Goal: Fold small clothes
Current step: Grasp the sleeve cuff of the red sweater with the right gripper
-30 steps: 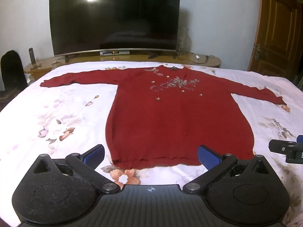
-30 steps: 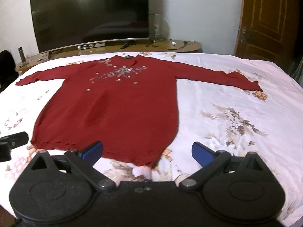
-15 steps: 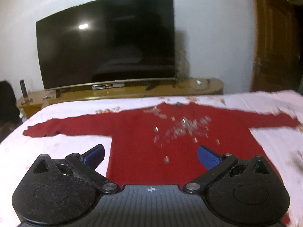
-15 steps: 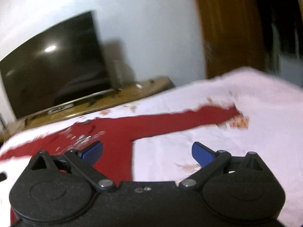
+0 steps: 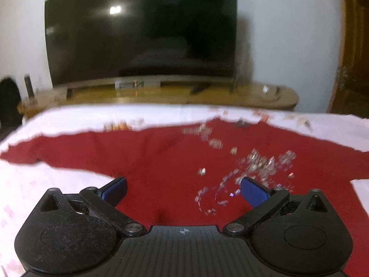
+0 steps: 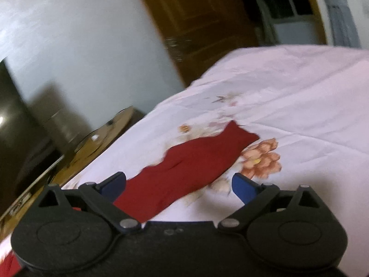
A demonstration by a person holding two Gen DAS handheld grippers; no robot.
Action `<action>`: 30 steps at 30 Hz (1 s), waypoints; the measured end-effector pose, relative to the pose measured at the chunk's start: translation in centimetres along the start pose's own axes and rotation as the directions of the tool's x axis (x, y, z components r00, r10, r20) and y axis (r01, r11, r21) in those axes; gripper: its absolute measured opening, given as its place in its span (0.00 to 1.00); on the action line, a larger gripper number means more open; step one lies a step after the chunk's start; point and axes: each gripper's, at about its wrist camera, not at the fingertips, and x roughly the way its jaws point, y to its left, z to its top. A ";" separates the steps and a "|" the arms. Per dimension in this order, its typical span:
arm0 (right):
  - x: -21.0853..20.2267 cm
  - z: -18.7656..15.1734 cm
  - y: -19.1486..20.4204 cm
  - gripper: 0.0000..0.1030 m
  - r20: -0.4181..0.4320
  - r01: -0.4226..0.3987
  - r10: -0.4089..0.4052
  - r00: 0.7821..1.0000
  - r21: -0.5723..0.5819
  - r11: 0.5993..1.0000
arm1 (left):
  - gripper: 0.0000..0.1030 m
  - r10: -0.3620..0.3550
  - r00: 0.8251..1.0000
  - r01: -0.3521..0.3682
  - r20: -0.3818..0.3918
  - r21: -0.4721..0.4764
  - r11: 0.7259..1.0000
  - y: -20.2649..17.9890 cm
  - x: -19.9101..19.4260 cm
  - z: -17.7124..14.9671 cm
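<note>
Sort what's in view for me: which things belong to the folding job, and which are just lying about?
Job:
red sweater, spread flat
its sleeve
left gripper, open
right gripper, open
bedsheet

Lying about:
television
TV stand
wooden door

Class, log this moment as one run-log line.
left gripper: open, over sweater | right gripper: open, over sleeve | unfolded
</note>
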 end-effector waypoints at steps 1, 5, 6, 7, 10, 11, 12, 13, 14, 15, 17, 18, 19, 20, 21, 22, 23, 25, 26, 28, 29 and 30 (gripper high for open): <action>1.2 0.3 -0.9 0.94 -0.001 0.004 -0.004 1.000 0.033 0.999 | 1.00 -0.009 1.000 0.009 -0.015 -0.016 1.000 0.1 0.9 -0.2; 4.8 1.2 -3.4 0.94 -0.011 0.015 -0.013 1.000 0.128 0.992 | 1.00 -0.014 1.000 0.013 -0.010 -0.025 1.000 -0.1 3.1 -0.6; 5.7 1.2 -3.9 0.94 -0.020 0.021 -0.018 1.000 0.148 0.989 | 1.00 -0.013 1.000 0.013 -0.014 -0.024 1.000 -0.1 3.7 -0.7; 6.5 1.2 -4.4 0.94 -0.031 0.030 -0.025 0.999 0.171 0.985 | 1.00 -0.017 1.000 0.017 -0.018 -0.024 1.000 -0.1 4.2 -0.5; 8.2 0.7 -5.7 0.94 -0.050 0.026 -0.016 0.999 0.221 0.975 | 1.00 -0.009 0.999 0.009 -0.044 -0.009 1.000 0.0 5.8 -0.3; 8.4 0.6 -5.5 0.94 -0.039 0.021 -0.013 0.999 0.205 0.979 | 1.00 -0.006 0.999 0.006 -0.052 -0.005 1.000 0.1 6.2 -0.2; 8.7 0.6 -5.3 0.94 -0.039 0.019 -0.012 0.999 0.184 0.983 | 1.00 -0.004 0.998 0.004 -0.060 -0.002 1.000 0.2 6.6 -0.2; 9.1 0.7 -5.1 0.94 -0.036 0.009 -0.003 0.999 0.175 0.984 | 1.00 -0.004 0.998 0.004 -0.067 -0.001 1.000 0.3 6.9 -0.2; 9.5 0.9 -5.2 0.94 -0.035 -0.012 0.018 0.999 0.181 0.983 | 1.00 -0.006 0.997 0.006 -0.074 0.002 1.000 0.4 7.1 -0.2; 9.7 1.1 -5.2 0.92 -0.034 -0.030 0.037 0.999 0.188 0.982 | 1.00 -0.006 0.997 0.006 -0.079 0.003 1.000 0.4 7.2 -0.3; 10.2 1.2 -5.2 0.85 -0.032 -0.044 0.051 0.998 0.195 0.980 | 1.00 -0.009 0.996 0.009 -0.085 0.003 1.000 0.7 7.3 -0.3; 10.2 1.2 -5.3 0.59 -0.033 -0.054 0.062 0.998 0.205 0.977 | 1.00 -0.010 0.996 0.010 -0.089 0.006 1.000 0.8 7.4 -0.3; 10.3 1.1 -5.5 0.38 -0.046 -0.056 0.068 0.997 0.223 0.973 | 1.00 -0.007 0.996 0.008 -0.091 0.011 1.000 0.9 7.4 -0.3; 10.5 1.0 -5.9 0.25 -0.073 -0.050 0.070 0.995 0.246 0.968 | 1.00 -0.006 0.996 0.007 -0.092 0.014 1.000 1.0 7.3 -0.3; 10.6 0.7 -6.2 0.24 -0.079 -0.050 0.073 0.994 0.262 0.964 | 1.00 -0.007 0.996 0.008 -0.092 0.016 1.000 1.2 7.3 -0.2; 10.4 0.7 -6.4 0.24 -0.073 -0.053 0.075 0.994 0.262 0.963 | 1.00 -0.009 0.996 0.010 -0.088 0.014 1.000 1.5 7.1 -0.1; 10.5 0.7 -6.4 0.26 -0.072 -0.055 0.077 0.994 0.267 0.962 | 1.00 -0.012 0.996 0.014 -0.084 0.012 1.000 1.8 6.8 0.0; 10.6 0.9 -6.3 0.34 -0.070 -0.066 0.089 0.994 0.287 0.956 | 1.00 -0.020 0.997 0.020 -0.081 0.007 1.000 2.6 6.4 0.2; 10.7 1.0 -6.3 0.40 -0.065 -0.069 0.092 0.994 0.293 0.954 | 1.00 -0.016 0.996 0.016 -0.083 0.001 1.000 3.1 6.2 0.2; 11.0 1.2 -5.8 0.43 -0.057 -0.055 0.074 0.996 0.282 0.958 | 1.00 -0.026 0.996 0.024 -0.090 -0.023 0.999 4.4 6.0 0.1; 11.1 1.3 -5.6 0.44 -0.058 -0.048 0.067 0.996 0.280 0.959 | 1.00 -0.028 0.995 0.025 -0.092 -0.037 0.999 5.1 5.8 0.0; 11.3 1.4 -5.5 0.40 -0.061 -0.039 0.058 0.996 0.280 0.959 | 1.00 -0.028 0.995 0.024 -0.092 -0.046 0.999 5.8 5.7 -0.2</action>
